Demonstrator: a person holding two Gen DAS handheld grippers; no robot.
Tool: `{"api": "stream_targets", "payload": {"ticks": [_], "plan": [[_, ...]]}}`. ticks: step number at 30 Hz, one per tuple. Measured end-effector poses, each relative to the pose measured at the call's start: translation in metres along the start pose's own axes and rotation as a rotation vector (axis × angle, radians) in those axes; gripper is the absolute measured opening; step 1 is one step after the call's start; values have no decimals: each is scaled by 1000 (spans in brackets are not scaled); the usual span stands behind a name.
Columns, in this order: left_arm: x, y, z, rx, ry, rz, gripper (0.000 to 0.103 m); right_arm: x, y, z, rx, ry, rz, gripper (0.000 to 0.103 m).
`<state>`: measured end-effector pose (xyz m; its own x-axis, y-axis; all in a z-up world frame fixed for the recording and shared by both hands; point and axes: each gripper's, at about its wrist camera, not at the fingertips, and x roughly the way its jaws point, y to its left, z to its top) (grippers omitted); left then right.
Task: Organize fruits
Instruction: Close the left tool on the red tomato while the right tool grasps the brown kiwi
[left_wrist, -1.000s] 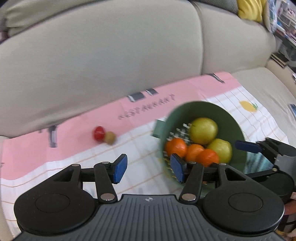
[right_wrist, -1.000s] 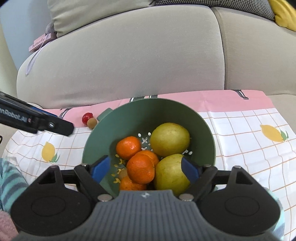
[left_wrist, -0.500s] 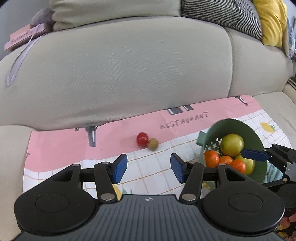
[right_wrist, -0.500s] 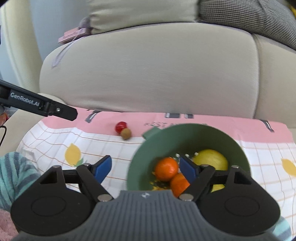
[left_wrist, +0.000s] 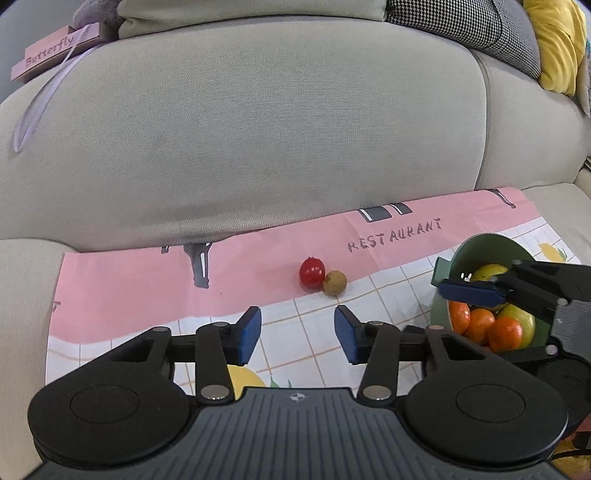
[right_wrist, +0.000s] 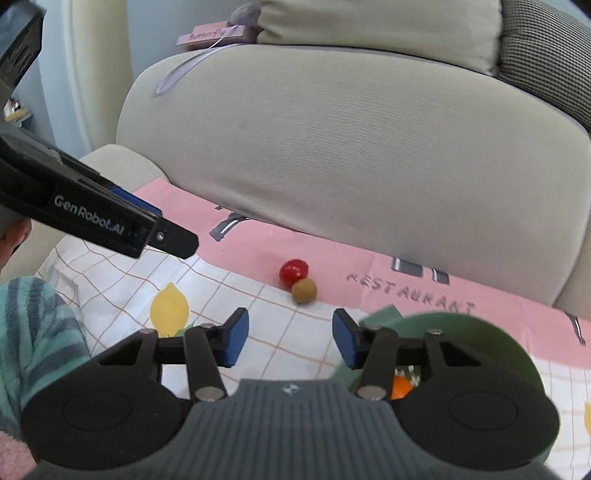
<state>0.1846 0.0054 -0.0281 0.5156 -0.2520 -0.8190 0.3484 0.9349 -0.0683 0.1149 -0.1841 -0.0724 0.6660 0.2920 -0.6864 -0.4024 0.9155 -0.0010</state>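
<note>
Two small fruits sit loose on the cloth (left_wrist: 147, 295), touching each other near the sofa back (left_wrist: 258, 129): a red fruit (left_wrist: 312, 272) and a brown fruit (left_wrist: 335, 283). The green bowl (left_wrist: 480, 247) with oranges (left_wrist: 480, 325) and two yellow-green fruits is off to the right, well apart from them.

Your left gripper (left_wrist: 297, 334) points at the pair, jaws parted with nothing between them; they have just been closing. Your right gripper (right_wrist: 290, 338) hangs by the bowl's left rim, also parted and empty, jaws likewise just closing.

Handling, as a guess: both fruits look light and round, so they probably roll at a nudge. Red one looks glossy, smooth and likely slippery, maybe thin-skinned, so squeeze gently. Brown one looks matte and rougher, which should give better grip; I can't tell its firmness.

Take each across its widest middle, pads on opposite sides, coming from above. Since they touch, one pad must slip into the seam between them or you'll bump the neighbour away. Start with the brown one; it's nearer to you.
</note>
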Motion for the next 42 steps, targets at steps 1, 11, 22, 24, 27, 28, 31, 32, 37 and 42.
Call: {"api": "stream_targets", "payload": {"ticks": [1, 11, 22, 24, 27, 28, 31, 32, 37, 42], "plan": [[3, 1, 2, 2, 1, -4, 51, 5, 1, 3, -12, 5, 0, 41], [47, 10, 13, 19, 43, -54, 40, 67, 10, 16, -110, 76, -52, 30], [95, 22, 25, -7, 81, -150, 37, 117, 19, 16, -221, 128, -124, 27], [103, 21, 27, -7, 85, -163, 37, 122, 19, 16, -230, 140, -124, 27], [115, 19, 30, -7, 98, -174, 37, 127, 19, 14, -229, 147, -122, 20], [118, 19, 31, -7, 102, -177, 37, 128, 18, 14, -225, 153, -121, 16], [127, 19, 32, -8, 112, -186, 37, 131, 14, 15, -200, 165, -112, 13], [129, 19, 33, -8, 115, -188, 37, 132, 13, 15, -194, 165, -111, 13], [141, 20, 36, -7, 128, -199, 37, 140, 6, 15, -155, 192, -120, 13], [149, 22, 38, -22, 136, -219, 36, 144, 6, 19, -183, 195, -128, 16]]}}
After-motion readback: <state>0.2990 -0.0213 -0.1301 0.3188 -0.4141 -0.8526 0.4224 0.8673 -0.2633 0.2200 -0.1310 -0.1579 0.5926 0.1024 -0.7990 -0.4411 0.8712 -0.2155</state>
